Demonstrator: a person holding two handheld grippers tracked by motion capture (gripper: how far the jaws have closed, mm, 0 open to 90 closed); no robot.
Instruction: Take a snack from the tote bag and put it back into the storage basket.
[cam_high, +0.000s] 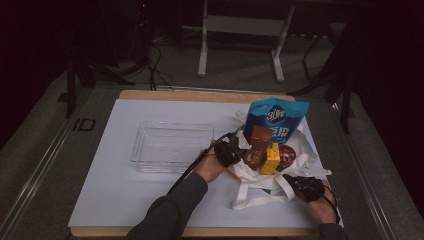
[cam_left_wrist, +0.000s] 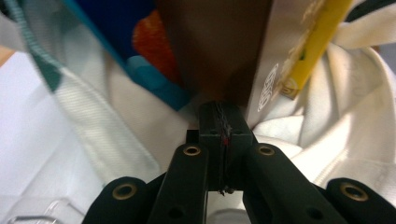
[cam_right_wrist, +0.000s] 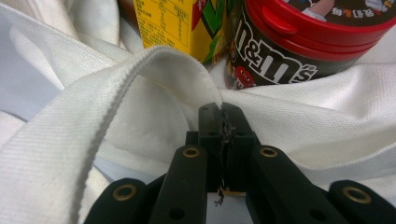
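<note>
Clear box (cam_high: 172, 146): it is set on the white mat (cam_high: 115, 175), to the left of everything else. Nothing is seen inside it.
Left gripper (cam_high: 229, 150): it is held just left of the white bag (cam_high: 260, 182). In the left gripper view the gripper (cam_left_wrist: 223, 112) has its jaws pressed tight together, right at the bottom edge of the brown pack (cam_left_wrist: 219, 42). It cannot be told if anything is pinched there.
Brown pack (cam_high: 258, 145): it is stood up in the bag, just right of the left gripper.
Yellow box (cam_high: 271, 158): it is stood next to the brown pack.
Blue pouch (cam_high: 275, 117): it is leaned up behind the others.
Candy tub (cam_high: 286, 156): it is laid beside the yellow box. Its red lid (cam_right_wrist: 317, 23) is closed.
Right gripper (cam_high: 306, 186): it is held at the right near corner of the bag. Its jaws (cam_right_wrist: 223, 116) are squeezed shut on the bag's white cloth, next to a strap (cam_right_wrist: 107, 98).
</note>
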